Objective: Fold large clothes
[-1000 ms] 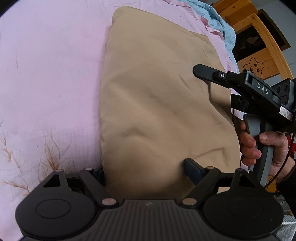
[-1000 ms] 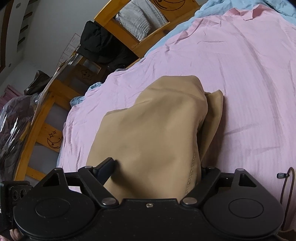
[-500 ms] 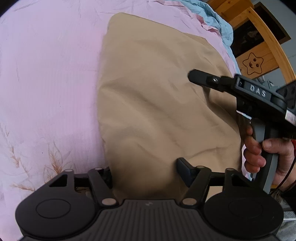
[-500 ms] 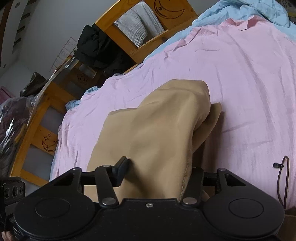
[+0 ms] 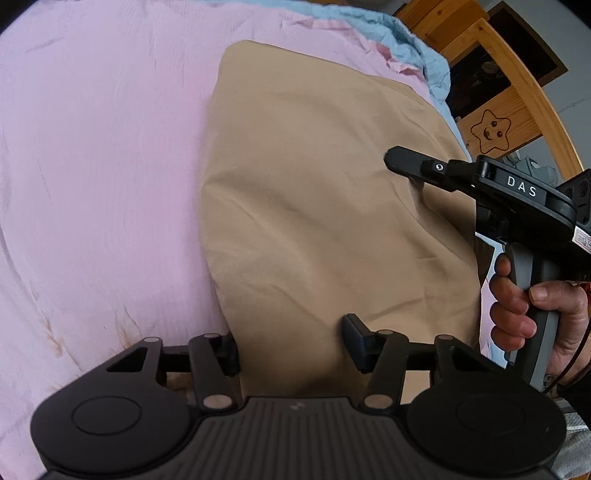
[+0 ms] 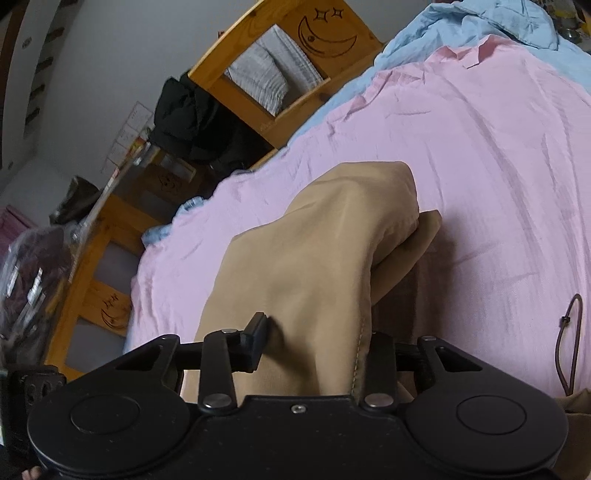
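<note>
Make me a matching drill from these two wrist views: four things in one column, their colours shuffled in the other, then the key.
1. folded garment
2. top sheet
3. sheet underneath, at the bed's edge
4. bed frame with star and moon marks

A. light blue
B. orange-brown wood
C. tan
D. pink

Pairs: 1-C, 2-D, 3-A, 4-B

A folded garment (image 5: 325,206) lies on the bed sheet (image 5: 103,166), near its edge, with a wooden bed frame (image 6: 266,70) beyond.
</note>
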